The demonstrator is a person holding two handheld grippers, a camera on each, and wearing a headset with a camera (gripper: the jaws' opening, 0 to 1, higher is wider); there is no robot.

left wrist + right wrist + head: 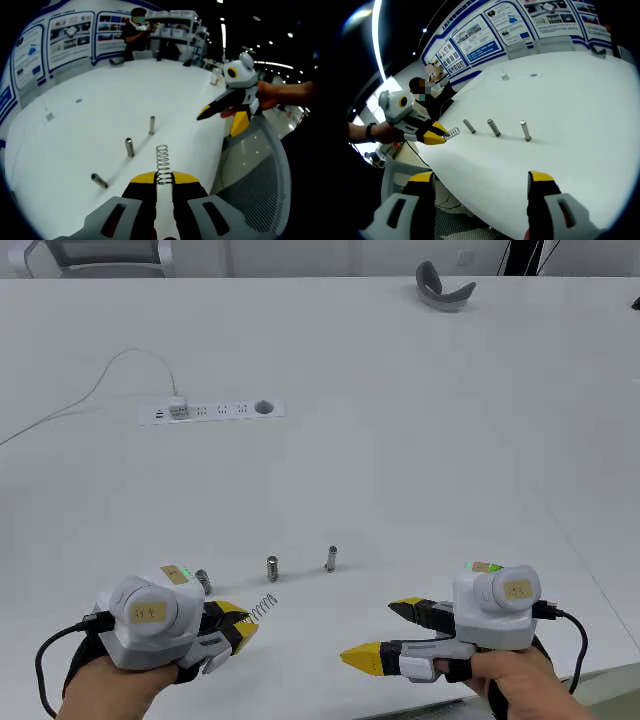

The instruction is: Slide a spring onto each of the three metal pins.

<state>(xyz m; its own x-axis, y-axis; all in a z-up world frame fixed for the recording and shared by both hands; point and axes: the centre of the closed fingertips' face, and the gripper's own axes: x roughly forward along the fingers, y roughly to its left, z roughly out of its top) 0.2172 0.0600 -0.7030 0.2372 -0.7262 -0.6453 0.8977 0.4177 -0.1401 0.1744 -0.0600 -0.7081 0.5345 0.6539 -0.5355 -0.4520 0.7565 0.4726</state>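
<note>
Three metal pins stand in a row on the white table: left pin, middle pin, right pin. In the right gripper view the left pin and middle pin look wrapped in coils, while the right pin is bare. My left gripper is shut on a spring just in front of the middle pin; the spring sticks out from its tips. My right gripper is open with nothing in it, to the right of the pins and near the table's front edge.
A white power strip with a plugged cable lies further back on the table. A grey curved object rests at the far edge. The table's edge runs close on the right. A person stands in the background.
</note>
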